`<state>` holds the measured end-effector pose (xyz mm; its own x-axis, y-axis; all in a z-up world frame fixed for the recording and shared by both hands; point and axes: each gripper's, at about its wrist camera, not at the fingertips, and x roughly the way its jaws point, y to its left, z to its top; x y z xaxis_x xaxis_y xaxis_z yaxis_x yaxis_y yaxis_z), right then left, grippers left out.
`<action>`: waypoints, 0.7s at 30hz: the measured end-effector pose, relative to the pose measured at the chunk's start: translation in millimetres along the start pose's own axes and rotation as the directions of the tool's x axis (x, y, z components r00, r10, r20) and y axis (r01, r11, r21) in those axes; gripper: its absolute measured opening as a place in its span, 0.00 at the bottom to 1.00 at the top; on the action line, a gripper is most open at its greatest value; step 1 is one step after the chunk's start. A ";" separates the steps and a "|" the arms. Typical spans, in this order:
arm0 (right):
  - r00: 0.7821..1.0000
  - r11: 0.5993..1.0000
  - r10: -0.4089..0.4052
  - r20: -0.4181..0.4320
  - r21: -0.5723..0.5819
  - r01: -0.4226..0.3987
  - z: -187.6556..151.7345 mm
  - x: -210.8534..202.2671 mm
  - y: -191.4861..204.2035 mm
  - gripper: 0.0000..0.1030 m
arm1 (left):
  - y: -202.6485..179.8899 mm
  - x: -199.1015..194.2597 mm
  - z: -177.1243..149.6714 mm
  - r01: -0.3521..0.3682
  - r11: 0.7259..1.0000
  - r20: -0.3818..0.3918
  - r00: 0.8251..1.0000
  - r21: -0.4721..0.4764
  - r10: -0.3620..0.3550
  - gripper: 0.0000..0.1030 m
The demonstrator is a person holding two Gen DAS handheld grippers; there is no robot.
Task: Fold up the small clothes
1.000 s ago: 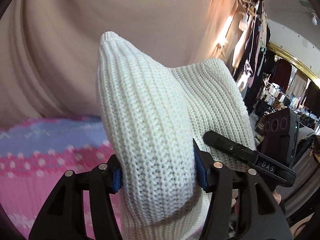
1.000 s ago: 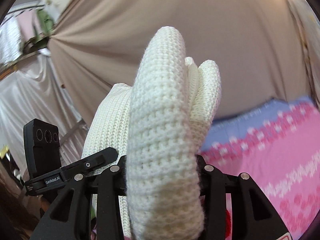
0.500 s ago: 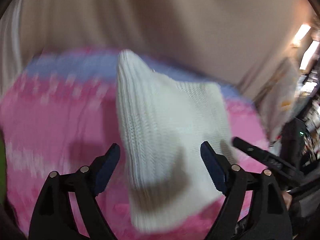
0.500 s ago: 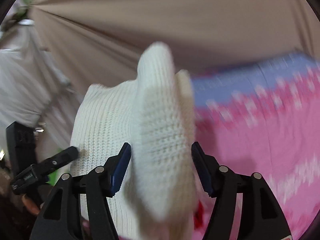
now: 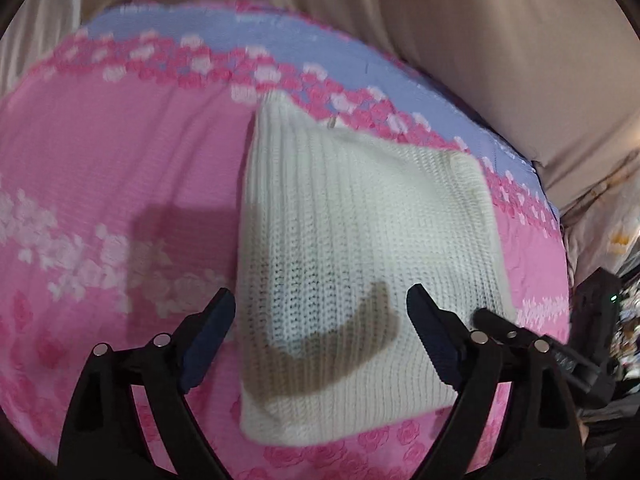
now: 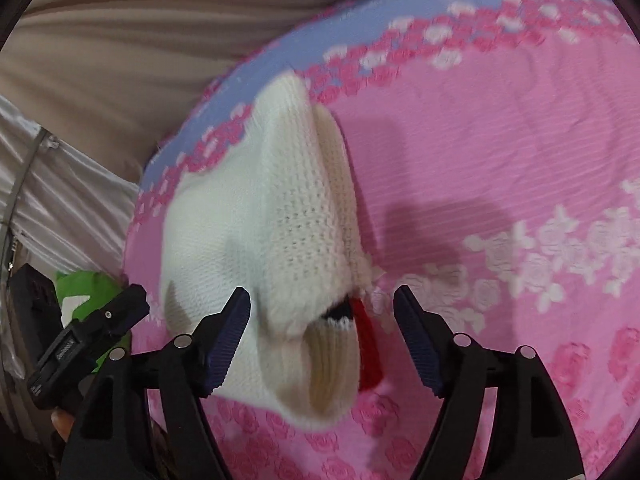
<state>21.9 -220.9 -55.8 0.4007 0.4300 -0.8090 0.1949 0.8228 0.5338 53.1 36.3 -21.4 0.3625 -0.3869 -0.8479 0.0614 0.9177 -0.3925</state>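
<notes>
One white knit garment (image 5: 360, 264) — two grippers, left gripper (image 5: 320, 336), right gripper (image 6: 322, 332), both agape.

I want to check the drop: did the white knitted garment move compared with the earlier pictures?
Yes. The white knitted garment came down from in front of the beige curtain onto the pink bedspread.

A pink bedspread (image 5: 100, 160) with white and dark pink flowers covers the bed. A blue band (image 5: 248, 32) runs along its far edge, past a row of flowers. Dark shadows lie on the pink part near the middle. Behind the far edge hangs a tan curtain (image 5: 460, 20). In the right wrist view, a shiny white cloth (image 6: 68, 200) hangs by the bed's left edge, and something green (image 6: 86, 292) sits low beside it.
</notes>
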 end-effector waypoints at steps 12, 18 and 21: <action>0.976 0.985 0.127 0.175 -0.140 -0.103 2.0 -59.9 56.8 0.18 | -40.4 -52.8 18.2 0.102 0.982 0.076 0.990 0.161 -0.115 0.10; 0.986 0.983 -0.160 -0.056 -0.098 0.154 -27.0 13.9 -4.4 0.37 | -12.3 -10.0 -15.6 -0.049 0.998 -0.034 0.998 0.034 0.050 0.43; 0.999 0.999 -0.035 0.004 0.033 0.035 -29.3 -9.5 -22.7 0.61 | 13.3 -16.0 -19.0 0.000 0.994 0.019 1.000 -0.111 0.002 0.70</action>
<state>-12.5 -232.8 -67.5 0.3977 0.3995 -0.8260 0.2377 0.8247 0.5132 30.4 53.0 -19.8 0.3798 -0.3836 -0.8418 -0.0418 0.9019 -0.4298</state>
